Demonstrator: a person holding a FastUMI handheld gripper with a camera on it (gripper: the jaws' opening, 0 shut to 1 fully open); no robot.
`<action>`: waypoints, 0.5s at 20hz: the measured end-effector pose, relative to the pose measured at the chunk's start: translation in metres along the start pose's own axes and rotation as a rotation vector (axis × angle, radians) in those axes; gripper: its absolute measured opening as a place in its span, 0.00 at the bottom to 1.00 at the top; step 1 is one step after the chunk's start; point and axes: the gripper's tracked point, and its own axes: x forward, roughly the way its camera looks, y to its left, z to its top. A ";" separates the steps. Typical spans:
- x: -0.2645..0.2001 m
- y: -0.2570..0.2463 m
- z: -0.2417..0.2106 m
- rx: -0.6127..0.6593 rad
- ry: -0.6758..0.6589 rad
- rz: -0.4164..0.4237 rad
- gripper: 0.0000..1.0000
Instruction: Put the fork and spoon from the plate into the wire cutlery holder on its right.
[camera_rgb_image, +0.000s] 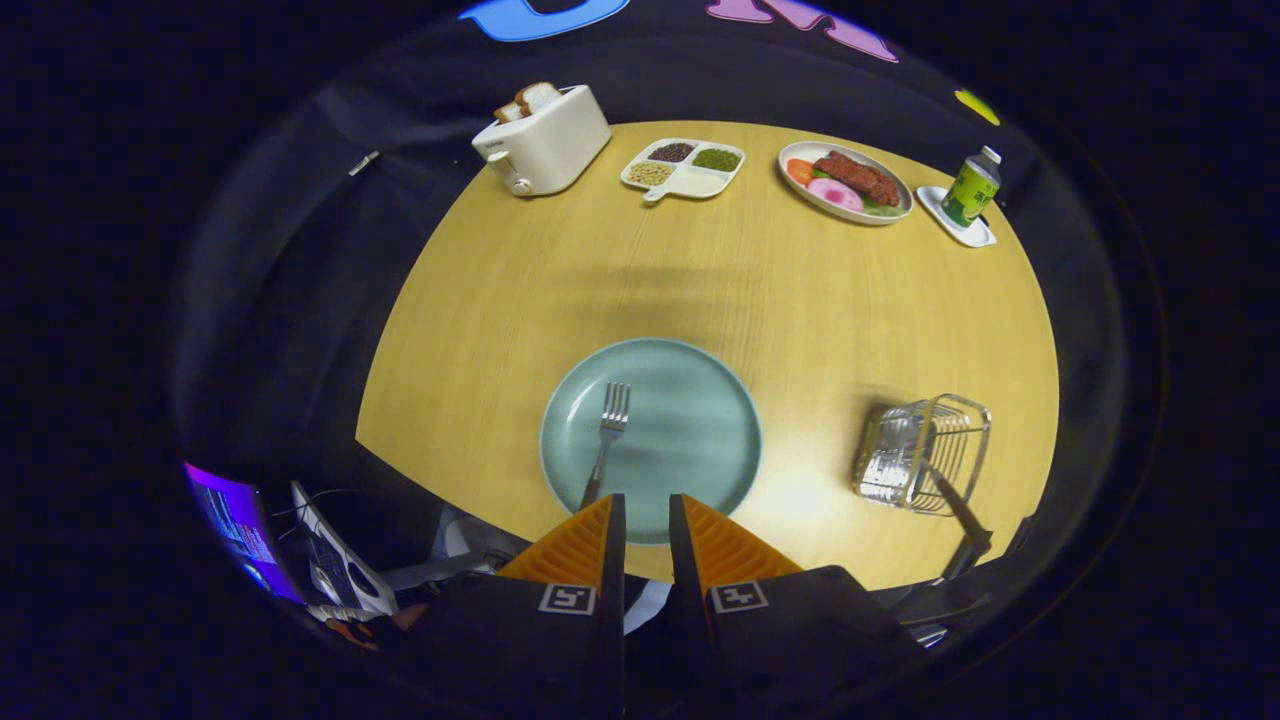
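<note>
A staged recording booth is posing as a dining spot. Black cloth is hanging all around a round wooden worktop (760, 290), closing it off like a set rather than a home. Breakfast props are sitting along the far edge: a toaster (545, 145) holding bread, a divided dish of grains (683, 167), a plate of food (845, 182) and a bottle (971, 187). Beside the worktop, a lit screen (235, 525) and a keyboard (335, 560) are showing.

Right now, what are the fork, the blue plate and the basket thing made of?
The fork looks like polished metal: grey, with bright glints. The plate seems glazed ceramic, smooth pale blue-green with soft sheen, though it could be plastic. The wire cutlery holder is shiny metal wire, see-through bars. The tool hovers nearly closed, holding nothing.
</note>
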 end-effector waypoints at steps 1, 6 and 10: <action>0.009 0.008 -0.005 0.008 0.010 0.004 0.27; 0.055 0.026 -0.025 0.055 0.064 -0.025 0.27; 0.083 0.030 -0.033 0.078 0.071 -0.064 0.27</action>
